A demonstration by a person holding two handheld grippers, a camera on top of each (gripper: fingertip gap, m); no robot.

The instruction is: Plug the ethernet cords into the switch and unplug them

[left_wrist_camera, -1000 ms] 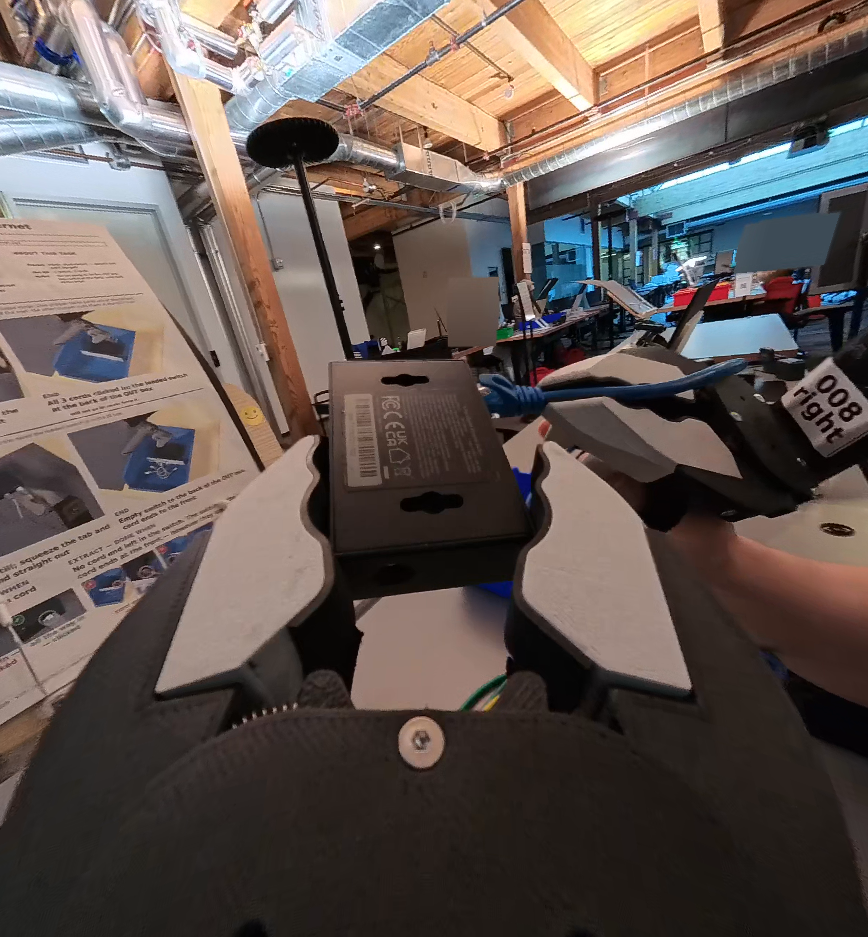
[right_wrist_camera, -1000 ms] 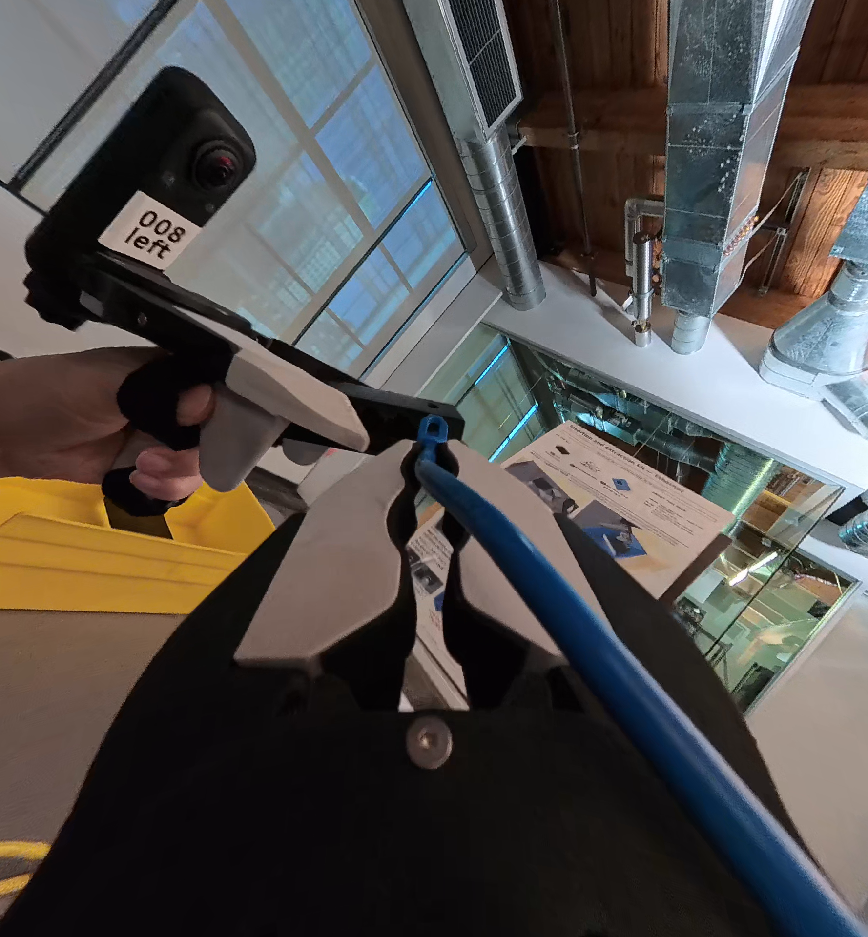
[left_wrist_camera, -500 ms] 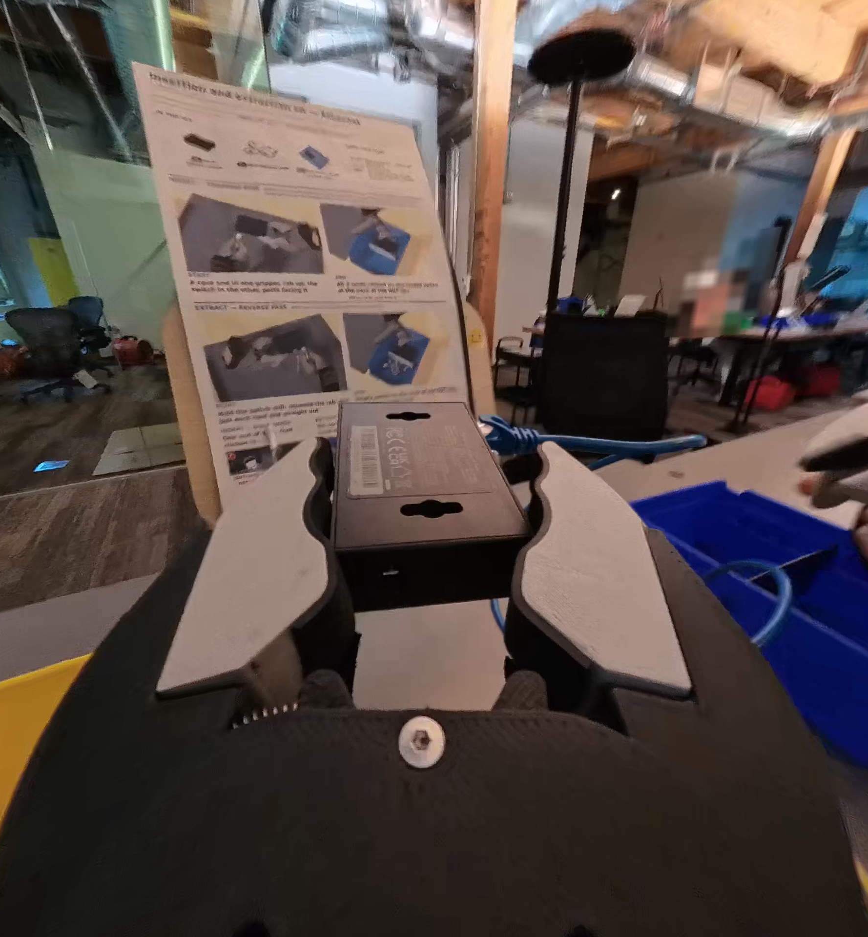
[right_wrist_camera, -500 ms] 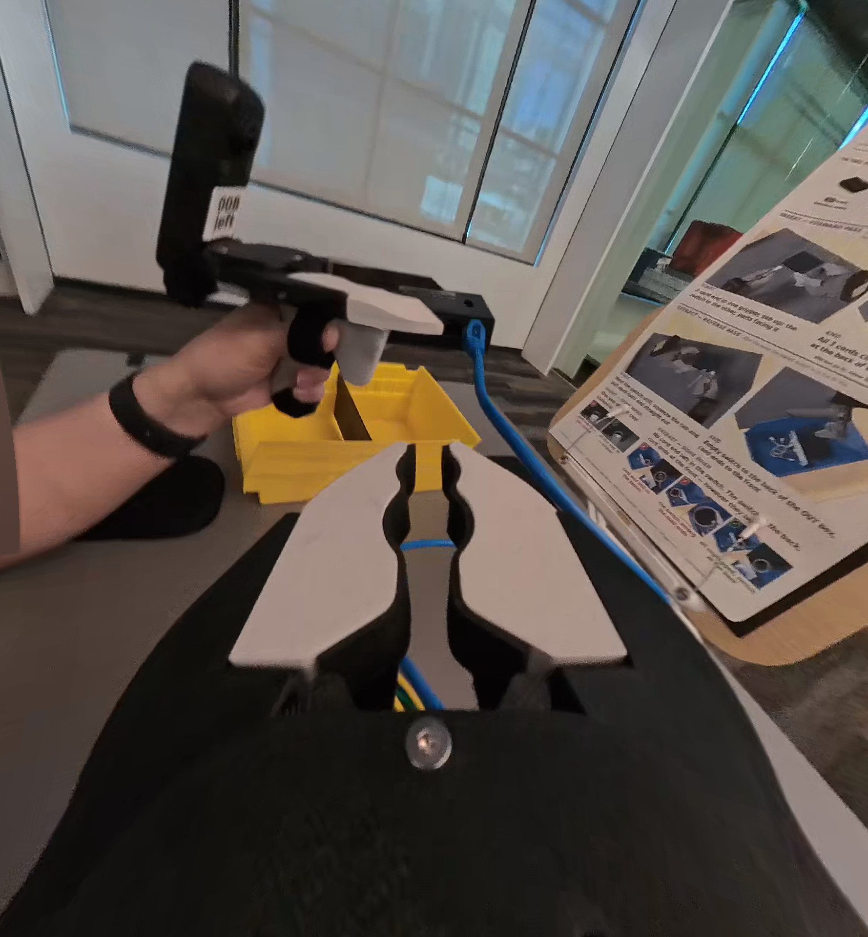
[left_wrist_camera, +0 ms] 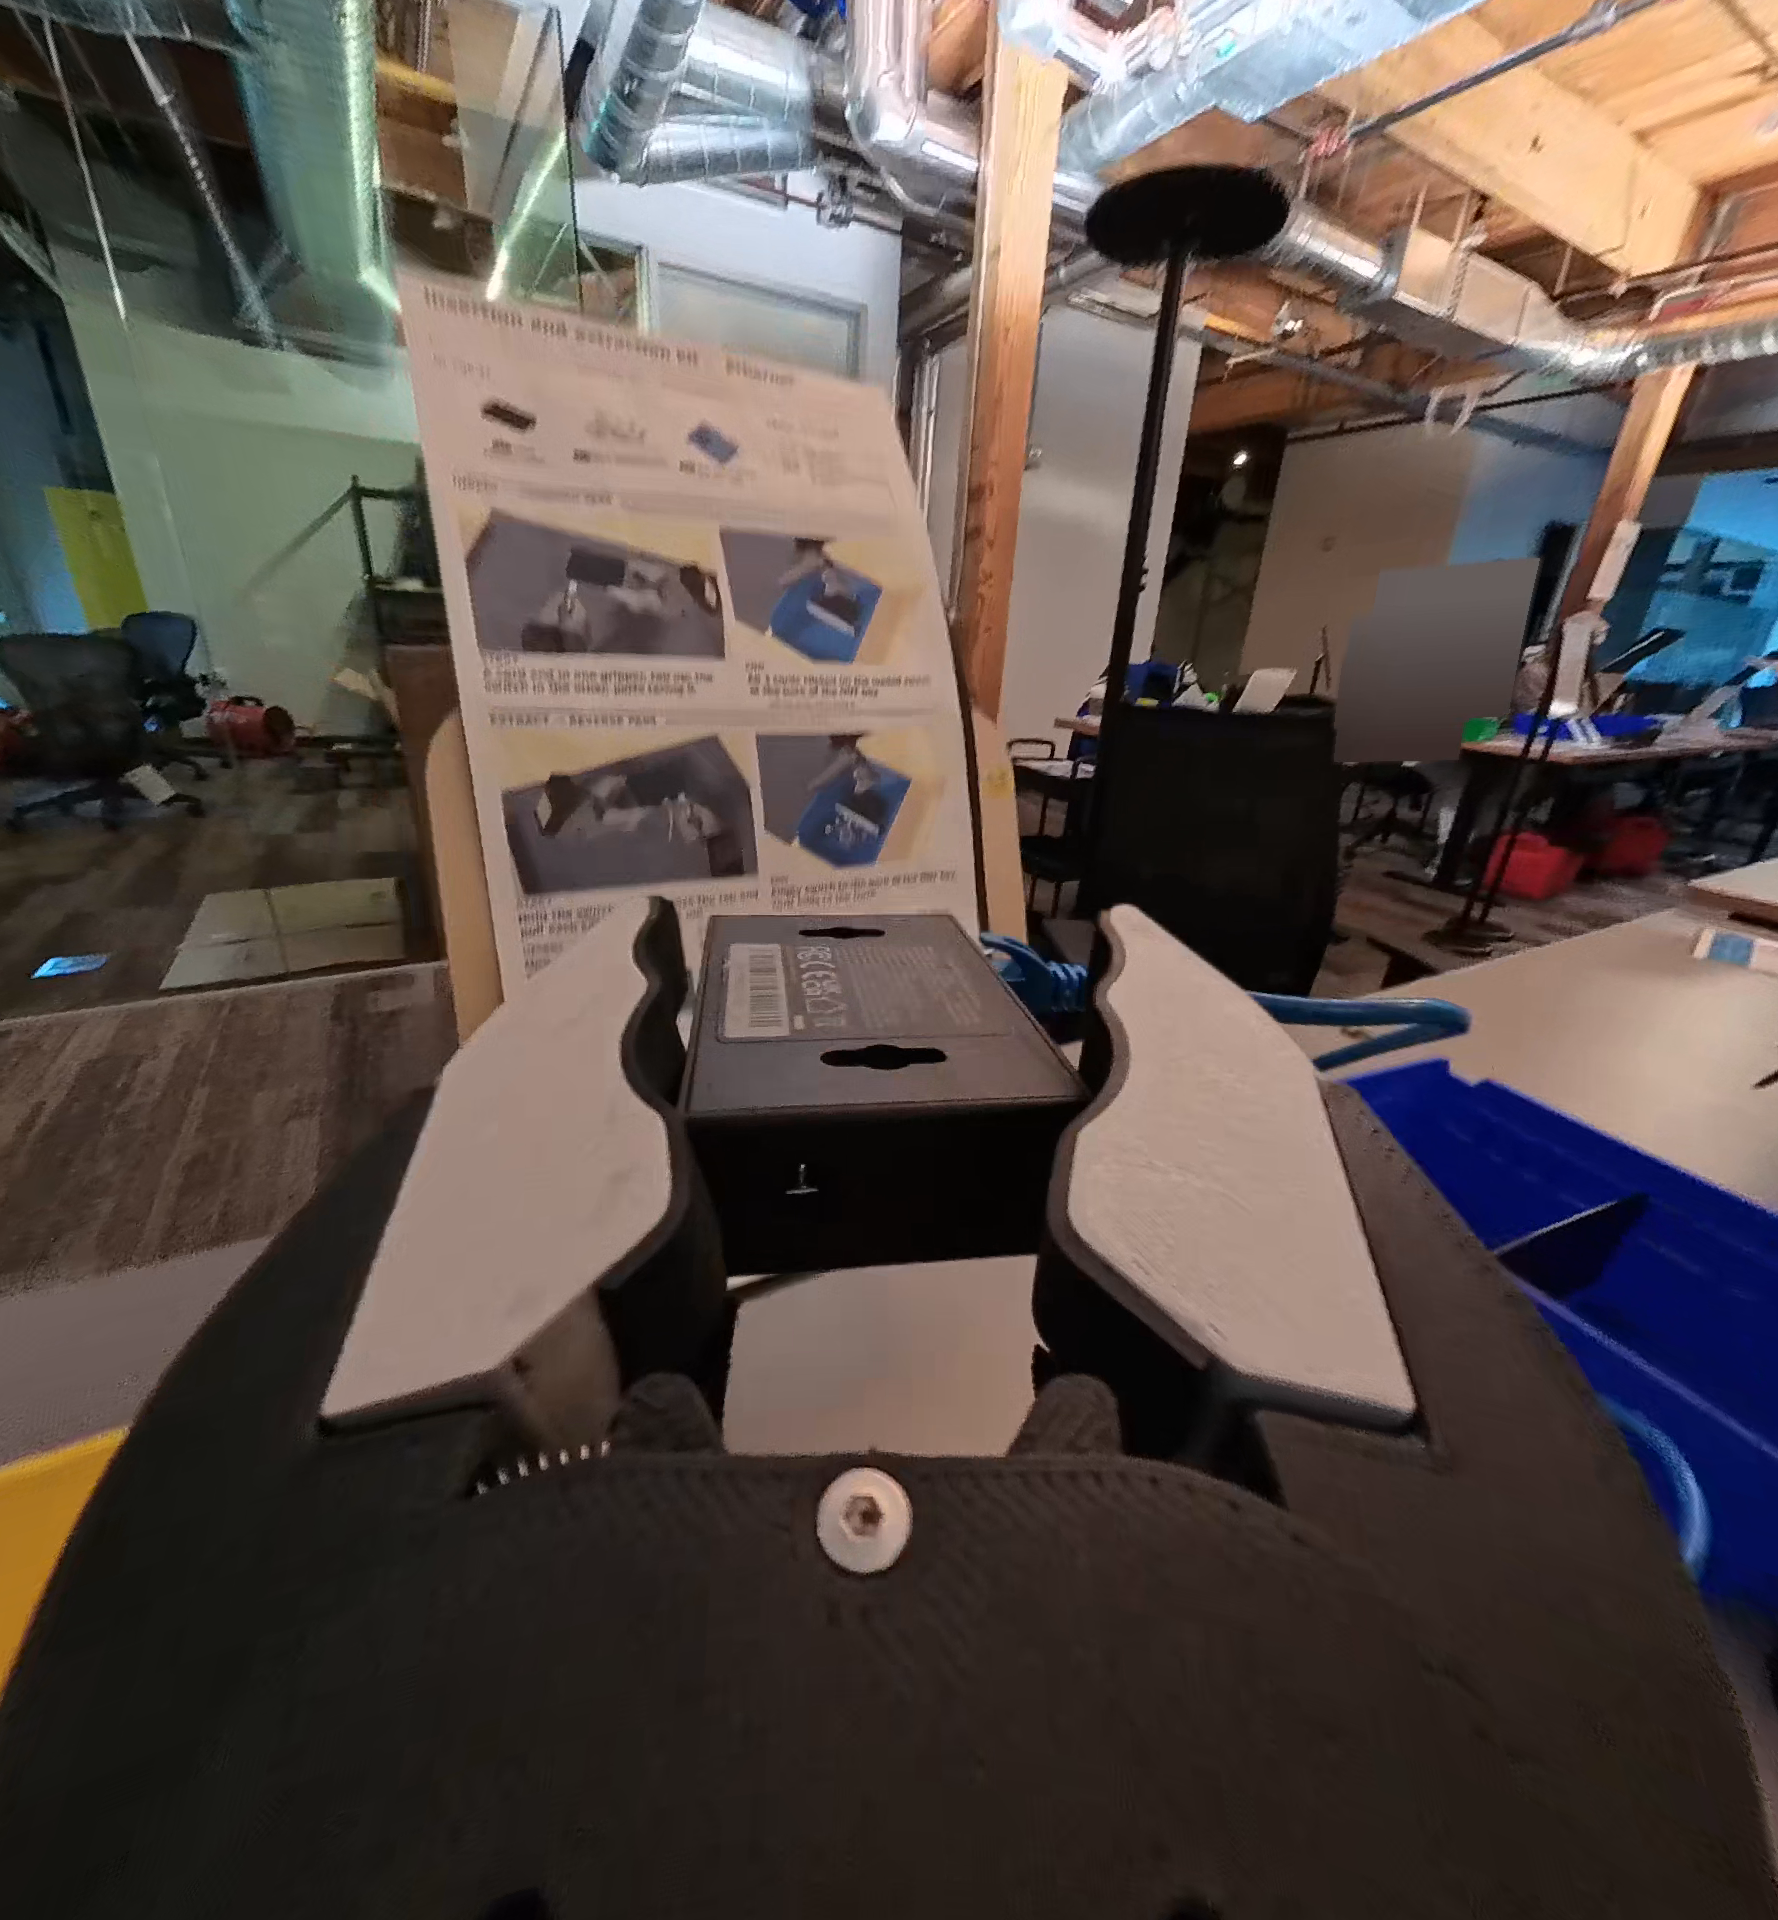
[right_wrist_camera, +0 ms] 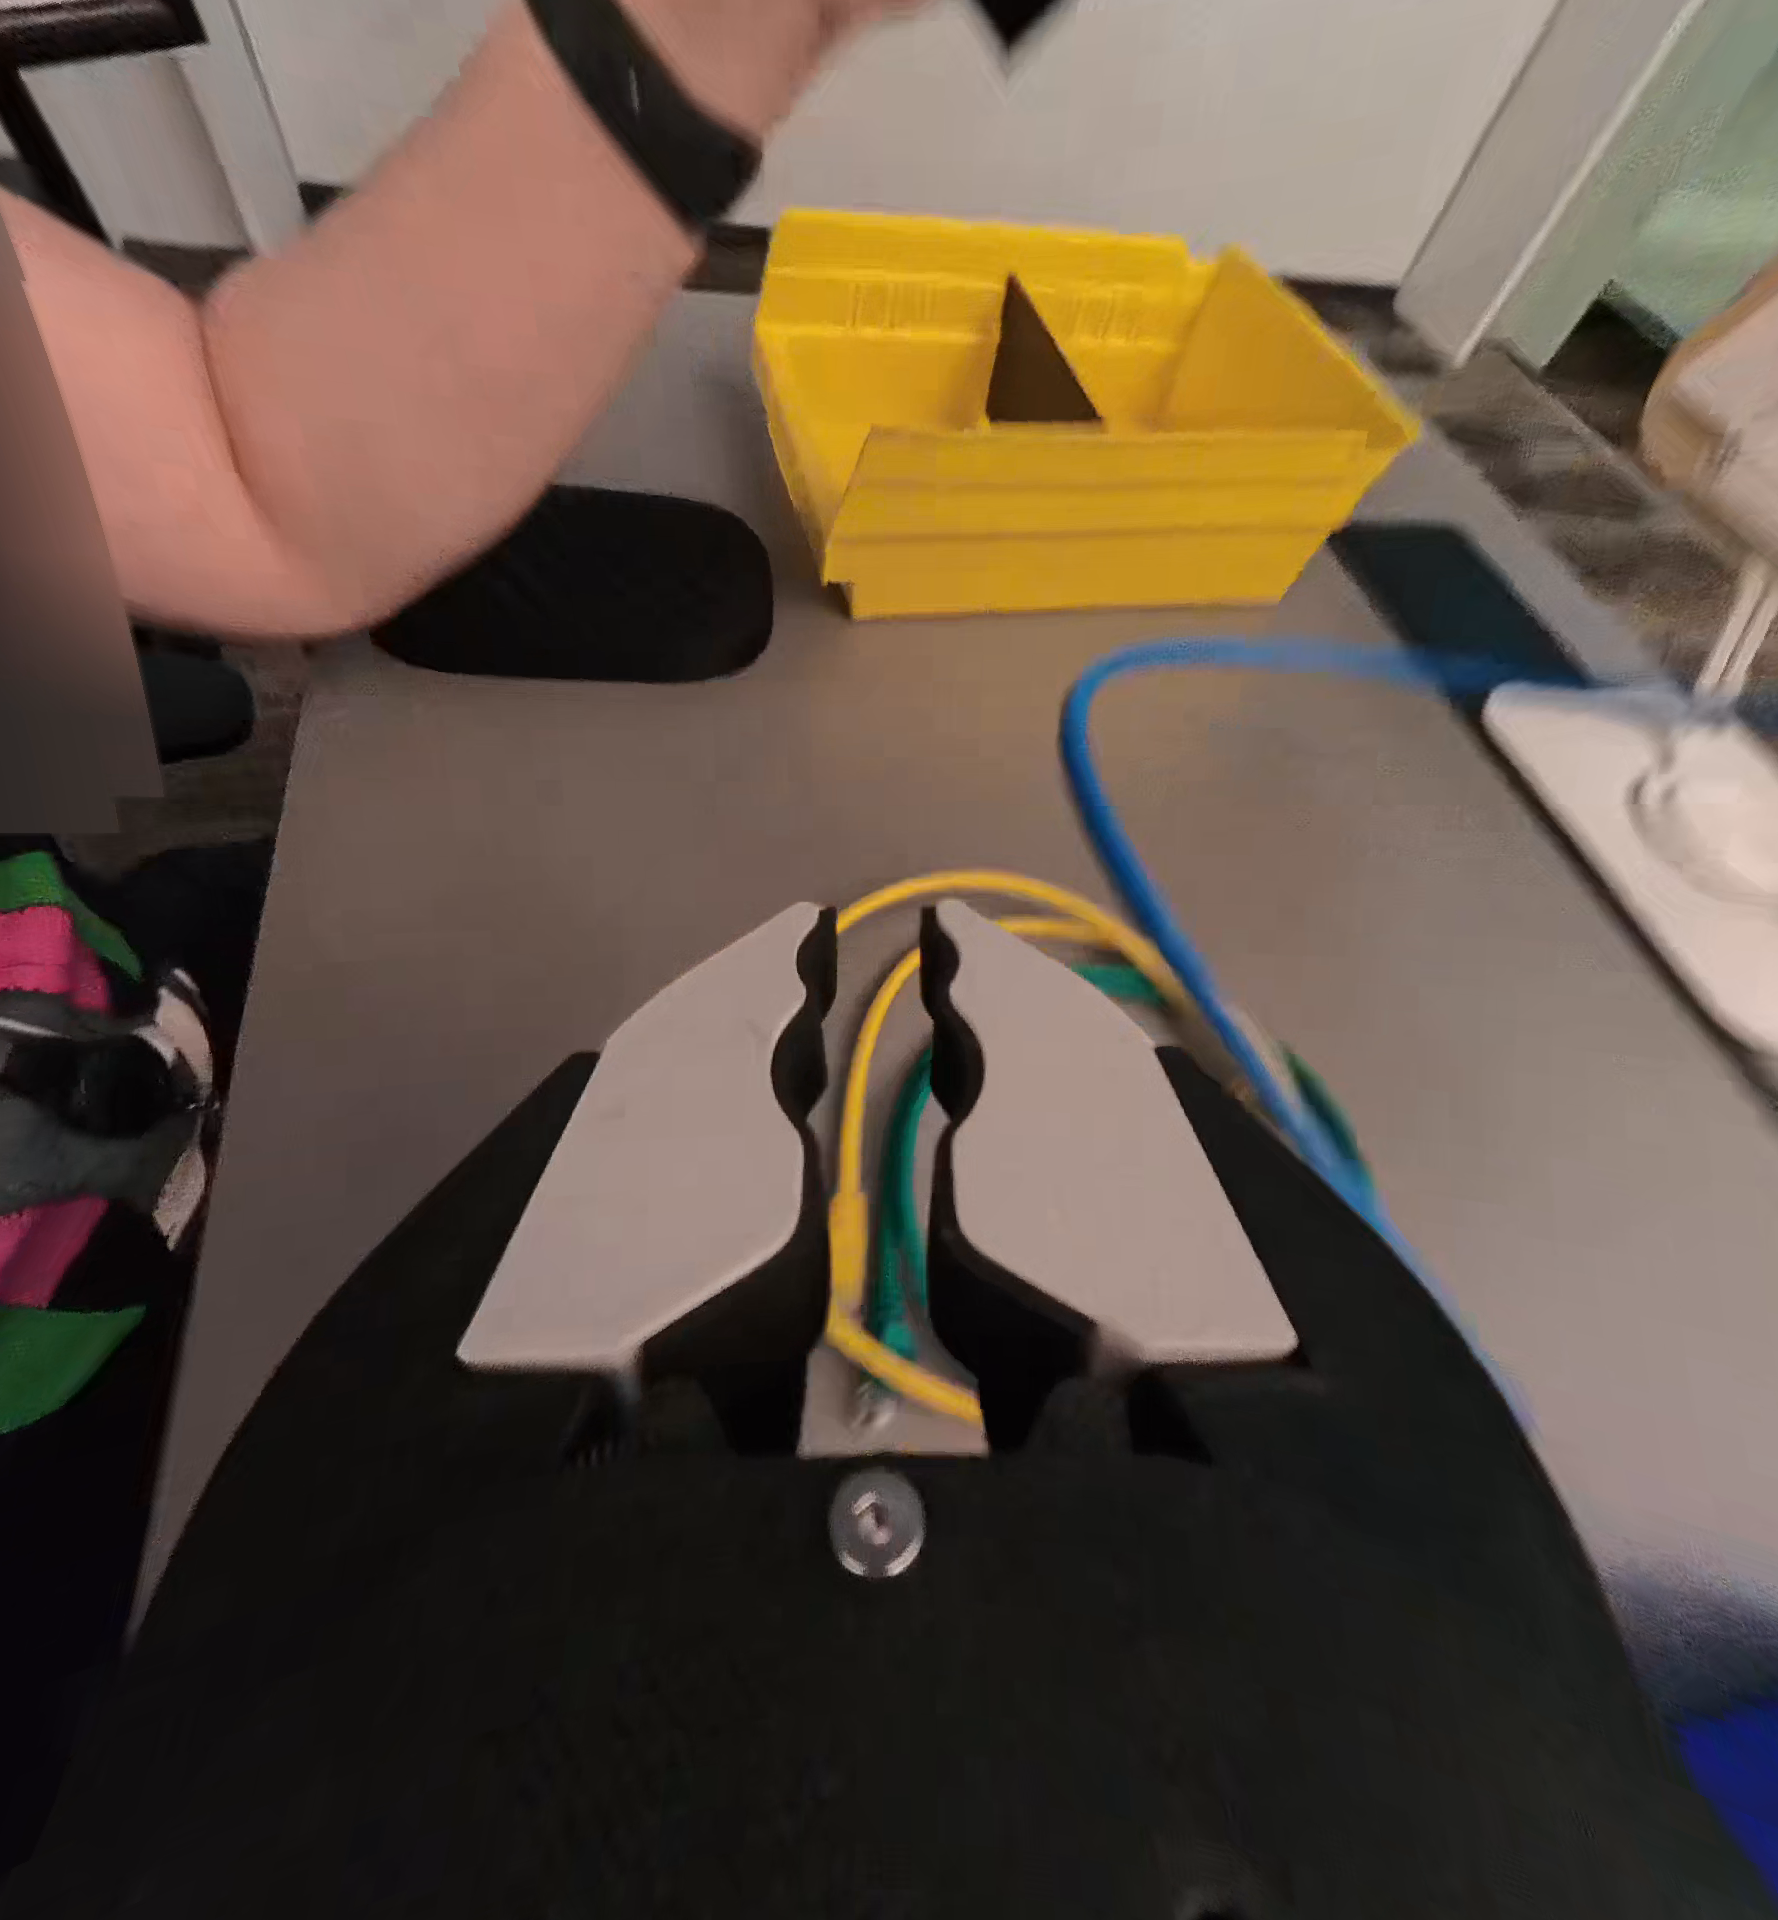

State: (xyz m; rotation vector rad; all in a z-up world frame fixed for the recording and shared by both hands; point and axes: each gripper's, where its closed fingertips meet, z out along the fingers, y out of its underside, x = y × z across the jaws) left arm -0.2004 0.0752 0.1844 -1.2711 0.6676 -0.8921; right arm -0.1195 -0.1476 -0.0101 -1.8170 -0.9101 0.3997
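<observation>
My left gripper (left_wrist_camera: 885,925) is shut on the black switch (left_wrist_camera: 869,1049), held flat with its labelled underside up. A blue ethernet cord (left_wrist_camera: 1352,1023) is plugged into the switch's far right side and runs off to the right. In the right wrist view my right gripper (right_wrist_camera: 877,920) is empty, its fingers a narrow gap apart, and it points down at the grey table (right_wrist_camera: 552,883). A yellow cord (right_wrist_camera: 864,1060) and a green cord (right_wrist_camera: 906,1143) lie on the table under it. The blue cord (right_wrist_camera: 1093,790) loops past on its right.
A yellow bin (right_wrist_camera: 1072,520) stands at the table's far side. A blue bin (left_wrist_camera: 1591,1247) sits to the right of the switch. An instruction sheet on a board (left_wrist_camera: 677,644) stands behind the switch. A person's arm (right_wrist_camera: 397,364) reaches across the upper left. A white stand base (right_wrist_camera: 1643,831) is at right. Left tips to right tips: about 30 centimeters.
My right gripper let go of the blue cord, left plugged into the switch, drew back and tilted down over the yellow and green cords. The left gripper levelled out, still holding the switch.
</observation>
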